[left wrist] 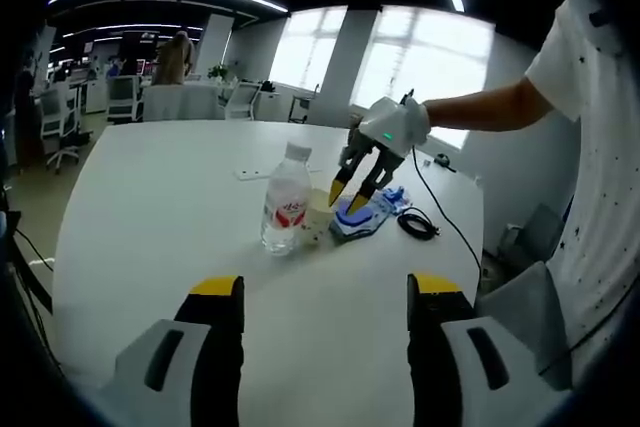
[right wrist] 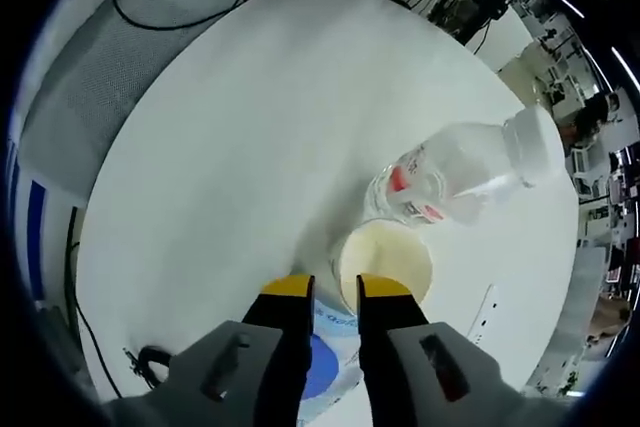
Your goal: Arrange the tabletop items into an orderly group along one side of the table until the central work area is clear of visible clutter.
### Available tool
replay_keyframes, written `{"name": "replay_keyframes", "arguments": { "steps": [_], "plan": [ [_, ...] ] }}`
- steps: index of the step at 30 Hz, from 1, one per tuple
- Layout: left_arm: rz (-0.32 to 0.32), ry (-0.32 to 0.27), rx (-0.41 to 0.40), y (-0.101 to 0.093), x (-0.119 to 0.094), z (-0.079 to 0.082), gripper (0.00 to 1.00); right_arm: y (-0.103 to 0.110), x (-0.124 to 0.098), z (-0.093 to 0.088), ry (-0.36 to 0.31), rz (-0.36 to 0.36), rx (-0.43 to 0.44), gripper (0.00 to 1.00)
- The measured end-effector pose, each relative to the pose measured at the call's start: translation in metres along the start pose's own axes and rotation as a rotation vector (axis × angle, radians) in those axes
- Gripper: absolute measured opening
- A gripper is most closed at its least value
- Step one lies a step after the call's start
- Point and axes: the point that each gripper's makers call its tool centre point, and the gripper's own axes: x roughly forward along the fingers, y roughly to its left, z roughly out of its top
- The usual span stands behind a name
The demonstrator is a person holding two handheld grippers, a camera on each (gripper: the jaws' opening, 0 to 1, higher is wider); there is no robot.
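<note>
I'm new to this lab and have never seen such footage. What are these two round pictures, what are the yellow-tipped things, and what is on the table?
There is no robot here: a person holds a pair of yellow-tipped tongs in each hand, and a fisheye camera rides on each pair.

The left gripper view looks across the round white table. Its own left tongs rise from the bottom, open and holding nothing. The right tongs reach in from the right.

The right gripper view looks down along the right tongs. They are nearly closed above the table and seem to hold nothing.

On the table stand a clear plastic water bottle with a red label, a small pale yellow cup, a blue and white packet, and a black cable.
</note>
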Motion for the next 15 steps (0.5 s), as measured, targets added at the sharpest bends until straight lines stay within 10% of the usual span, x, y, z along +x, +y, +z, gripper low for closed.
{"name": "replay_keyframes", "arguments": {
  "steps": [15],
  "plan": [
    [-0.001,0.001,0.022,-0.004,-0.001,0.008,0.69,0.001,-0.012,0.002,-0.064,-0.047,0.139,0.38]
  ]
}}
